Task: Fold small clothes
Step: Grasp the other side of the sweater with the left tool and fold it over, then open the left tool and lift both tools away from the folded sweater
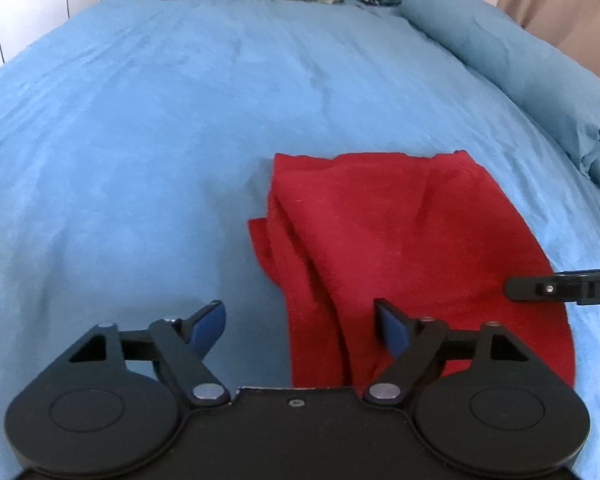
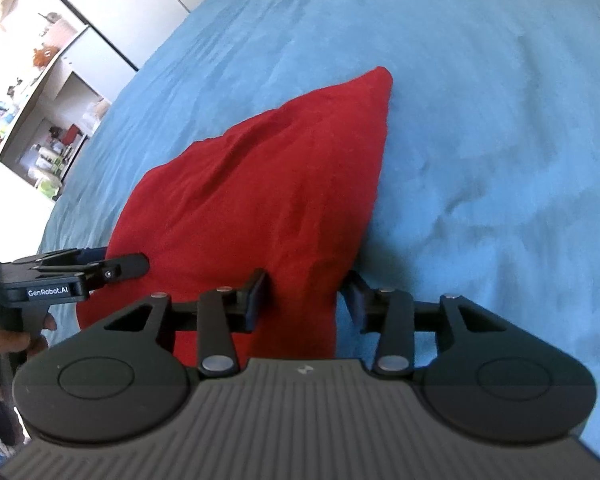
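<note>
I see one red cloth (image 1: pixel 400 240) lying on the blue bed cover (image 1: pixel 140 140), a plain, soft, fuzzy fabric without print. It is already partly folded: layered edges step out along its left side, and long creases run lengthwise. It lies mostly flat but rumpled, with one far corner (image 2: pixel 380 76) coming to a point in my right wrist view.

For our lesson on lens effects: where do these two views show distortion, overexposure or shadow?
Left wrist view: the blue bedspread bulges like a dome, with black vignette corners; soft shadow lies left of the red cloth. Right wrist view: the horizon tilts, and the shelves at left are washed out by bright light.
</note>
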Motion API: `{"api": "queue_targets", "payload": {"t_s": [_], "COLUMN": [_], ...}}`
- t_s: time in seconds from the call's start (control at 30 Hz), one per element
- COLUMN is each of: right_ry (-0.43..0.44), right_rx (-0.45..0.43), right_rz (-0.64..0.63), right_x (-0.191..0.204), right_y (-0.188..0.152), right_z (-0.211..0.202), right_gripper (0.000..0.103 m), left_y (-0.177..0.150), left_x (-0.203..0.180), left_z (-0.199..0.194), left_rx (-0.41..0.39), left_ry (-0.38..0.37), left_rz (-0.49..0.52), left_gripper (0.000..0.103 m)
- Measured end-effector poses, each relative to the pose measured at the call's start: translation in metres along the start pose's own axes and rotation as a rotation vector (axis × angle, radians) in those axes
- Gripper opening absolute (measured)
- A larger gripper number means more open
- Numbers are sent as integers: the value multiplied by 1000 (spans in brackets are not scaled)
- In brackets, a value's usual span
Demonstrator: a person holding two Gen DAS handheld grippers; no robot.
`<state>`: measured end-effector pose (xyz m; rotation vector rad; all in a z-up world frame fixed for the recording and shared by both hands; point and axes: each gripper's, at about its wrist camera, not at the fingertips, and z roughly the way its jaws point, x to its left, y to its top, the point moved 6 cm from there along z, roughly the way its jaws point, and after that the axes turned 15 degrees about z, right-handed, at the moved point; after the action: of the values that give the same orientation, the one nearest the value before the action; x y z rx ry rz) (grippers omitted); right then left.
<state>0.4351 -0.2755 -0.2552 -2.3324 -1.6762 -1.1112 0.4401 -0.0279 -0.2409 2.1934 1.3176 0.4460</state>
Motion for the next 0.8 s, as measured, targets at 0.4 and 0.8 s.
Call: {"api": "queue_targets", "payload": {"t_s": [0.4,0.8], "right_ry": [100,-71], "right_rx": [-77,-292], "right_rz": [-28,-116], "right_x": [-6,68], "right_y": [-7,-42], "right_z": [-11,-159], "right_gripper": [86,103], "left_y": [-10,-3], "left_x": [6,-32], "left_z": [-21,-216], "left_rx": [-116,-218], "left_ry": [82,154], "left_rz": [37,-92], "left_gripper": [99,103]}}
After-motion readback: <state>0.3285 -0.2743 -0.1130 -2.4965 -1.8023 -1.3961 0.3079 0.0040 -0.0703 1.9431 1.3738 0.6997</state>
